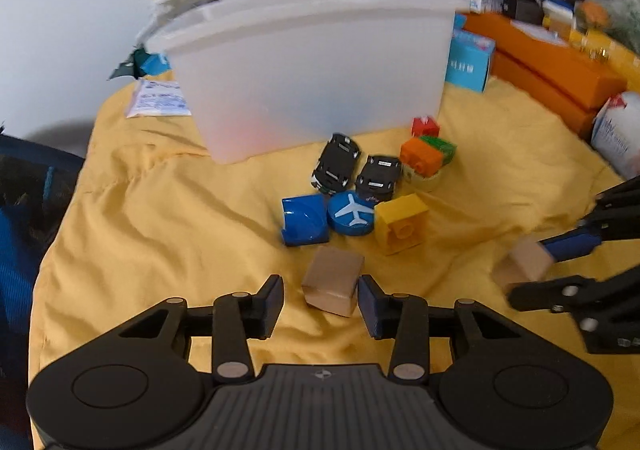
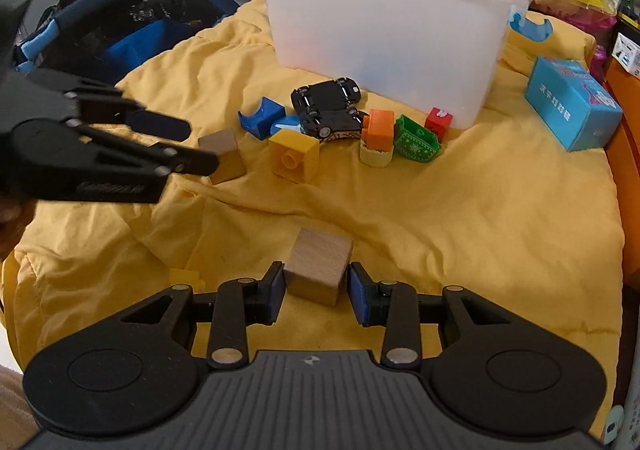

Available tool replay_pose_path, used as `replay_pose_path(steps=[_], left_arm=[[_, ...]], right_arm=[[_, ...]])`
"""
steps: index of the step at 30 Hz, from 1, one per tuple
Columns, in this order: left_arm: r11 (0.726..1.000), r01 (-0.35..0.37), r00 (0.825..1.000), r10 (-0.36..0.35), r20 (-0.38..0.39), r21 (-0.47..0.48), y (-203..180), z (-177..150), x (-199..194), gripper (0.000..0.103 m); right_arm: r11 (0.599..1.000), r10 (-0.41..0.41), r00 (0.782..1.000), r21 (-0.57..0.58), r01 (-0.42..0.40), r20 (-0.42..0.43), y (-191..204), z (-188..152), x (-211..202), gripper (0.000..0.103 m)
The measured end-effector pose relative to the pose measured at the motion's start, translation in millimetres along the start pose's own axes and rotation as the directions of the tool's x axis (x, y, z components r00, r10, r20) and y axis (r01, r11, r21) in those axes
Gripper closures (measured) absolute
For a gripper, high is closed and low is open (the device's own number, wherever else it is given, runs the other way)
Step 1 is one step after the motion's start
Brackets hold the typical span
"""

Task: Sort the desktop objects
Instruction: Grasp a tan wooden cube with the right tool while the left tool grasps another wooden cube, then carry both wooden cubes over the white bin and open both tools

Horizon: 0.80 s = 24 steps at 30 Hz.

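the right gripper (image 1: 532, 270) is cut off at the right edge of the left wrist view and blurred; in its own view its fingers (image 2: 276, 290) look clamped on a wooden cube (image 2: 318, 270) at lower centre. the left gripper (image 1: 320, 304) has its fingers apart around a second wooden cube (image 1: 332, 286), a gap showing on each side. the translucent bin (image 1: 308, 66) in the upper middle shows only faint red and blue blurs through its wall. two toy cars (image 1: 356, 170) and blocks lie just below it on the yellow cloth (image 1: 160, 210).
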<state>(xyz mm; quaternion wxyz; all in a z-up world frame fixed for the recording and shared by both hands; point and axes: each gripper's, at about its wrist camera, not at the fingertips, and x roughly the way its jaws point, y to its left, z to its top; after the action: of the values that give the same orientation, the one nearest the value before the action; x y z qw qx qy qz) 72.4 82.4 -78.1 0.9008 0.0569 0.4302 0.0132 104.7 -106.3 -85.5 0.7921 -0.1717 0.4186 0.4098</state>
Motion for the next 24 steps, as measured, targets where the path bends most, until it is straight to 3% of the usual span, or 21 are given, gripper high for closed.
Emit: replay_pose_path(steps=[2,3,7,11,14,19,24], left_arm=[[1.0,0.028,1.0,-0.028,-0.01,0.014,-0.2,1.6,7.0,0.06],[0.999,0.039,0.999,-0.039,-0.013,0.025,-1.5,1.3,9.3,0.067],[0.996,0.053,0.999,-0.053,-0.002,0.078,-10.4,-3.7,7.8,0.067],[0.996,0.071,0.997,-0.071,0.003,0.051,-11.3,-8.5,-1.3,0.067],[0.996,0.086,0.996,-0.086,0.014,0.02,-9.6,-11.0,-11.4,0.067],[0.997,0.077,0.991,-0.076,0.107,-0.001,1.1,4.8,-45.2,0.067],[0.999,0.045,0.976,-0.045,0.211,0.007,18.3,41.6,-74.3,0.067]], right_arm=[[1.0,-0.008,1.0,0.012,0.008,-0.002,1.0,-1.1,0.1,0.064],[1.0,-0.013,1.0,0.014,0.013,-0.001,1.4,-1.7,0.2,0.064],[0.999,-0.029,1.0,0.021,0.029,0.004,2.2,-2.7,0.5,0.059],[0.998,-0.05,0.999,0.027,0.05,0.011,3.7,-2.2,2.9,0.058],[0.999,-0.049,0.999,0.012,0.049,0.006,6.9,-3.7,6.5,0.067],[0.998,-0.066,0.997,-0.017,0.067,0.05,9.7,1.4,-6.6,0.067],[0.998,-0.062,0.99,-0.002,0.062,0.131,-0.1,28.2,-30.7,0.067]])
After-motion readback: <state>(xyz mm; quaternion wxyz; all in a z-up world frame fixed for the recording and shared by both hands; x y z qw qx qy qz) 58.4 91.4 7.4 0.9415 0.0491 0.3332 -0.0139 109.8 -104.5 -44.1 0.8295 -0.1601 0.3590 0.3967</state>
